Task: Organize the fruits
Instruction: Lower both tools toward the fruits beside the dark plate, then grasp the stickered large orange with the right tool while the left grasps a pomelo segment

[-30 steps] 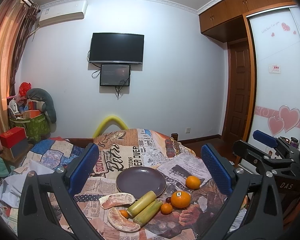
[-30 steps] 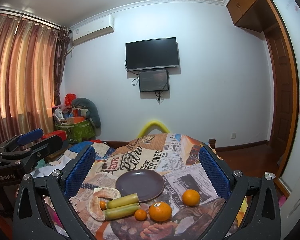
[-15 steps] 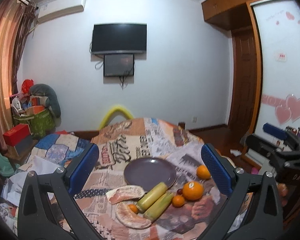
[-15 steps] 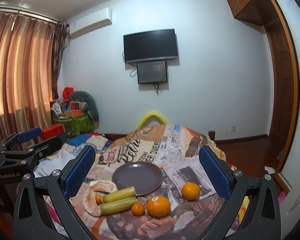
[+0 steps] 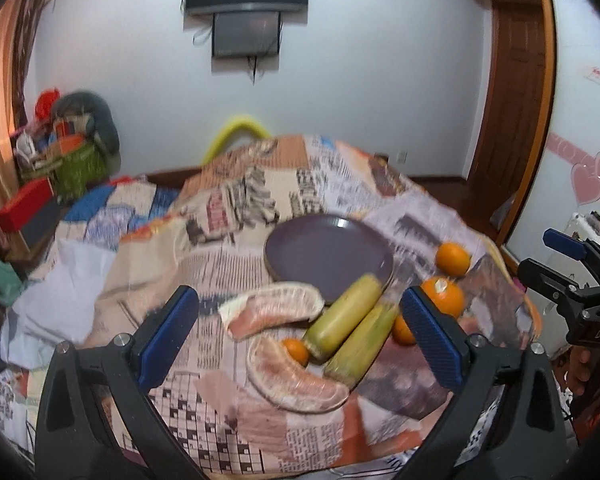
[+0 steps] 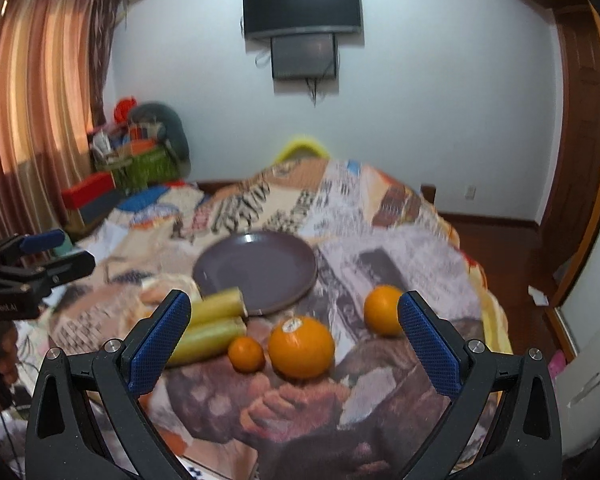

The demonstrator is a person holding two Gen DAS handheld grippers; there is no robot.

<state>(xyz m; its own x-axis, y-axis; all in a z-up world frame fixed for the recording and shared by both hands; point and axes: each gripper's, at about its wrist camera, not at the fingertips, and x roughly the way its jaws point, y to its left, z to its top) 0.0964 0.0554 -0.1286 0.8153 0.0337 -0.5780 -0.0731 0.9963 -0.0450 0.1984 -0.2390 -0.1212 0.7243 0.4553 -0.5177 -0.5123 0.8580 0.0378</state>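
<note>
Now both grippers, left and right, hover jaws wide and empty, so next comes closing on the big orange for the plate.

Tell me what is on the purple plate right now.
The purple plate looks bare inside. One yellow-green stalk has its cut end at or over the near rim; touching cannot be told. That end hides a bit of the rim.
</note>
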